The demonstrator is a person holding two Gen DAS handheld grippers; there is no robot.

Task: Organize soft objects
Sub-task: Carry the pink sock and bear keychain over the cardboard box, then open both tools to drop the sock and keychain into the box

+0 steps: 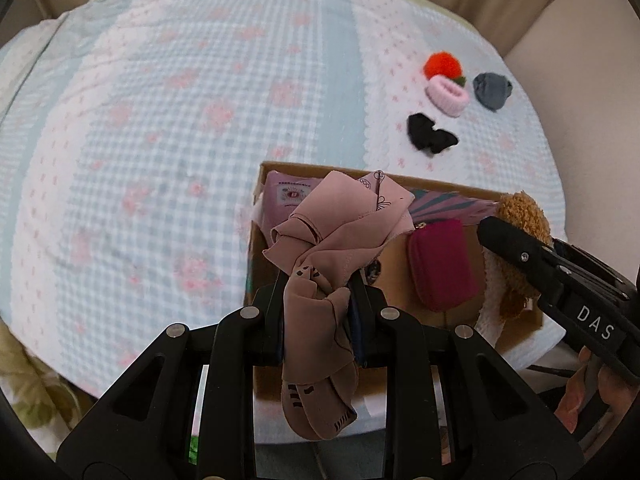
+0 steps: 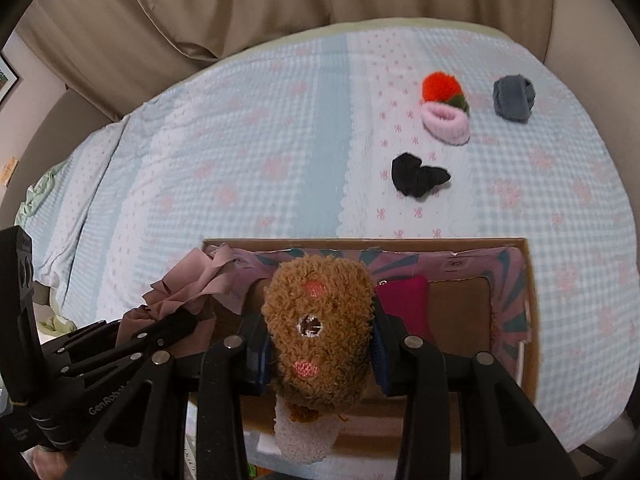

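Note:
My left gripper (image 1: 318,300) is shut on a dusty-pink scarf (image 1: 336,240), held bunched over the left end of a cardboard box (image 1: 280,170). My right gripper (image 2: 318,328) is shut on a fuzzy brown bear-face sock (image 2: 316,328) over the same box (image 2: 360,242). The sock also shows in the left wrist view (image 1: 520,216), and the scarf in the right wrist view (image 2: 188,284). A magenta pouch (image 1: 440,264) lies inside the box. On the bed beyond lie a red-orange pompom (image 2: 440,86), a pink fuzzy item (image 2: 446,122), a grey item (image 2: 514,98) and a black item (image 2: 418,176).
The box sits on a blue-and-pink checked bedspread (image 1: 160,140) near its front edge. Beige curtains (image 2: 280,0) hang behind the bed. The right gripper's body (image 1: 560,280) is close beside the left one, over the box's right end.

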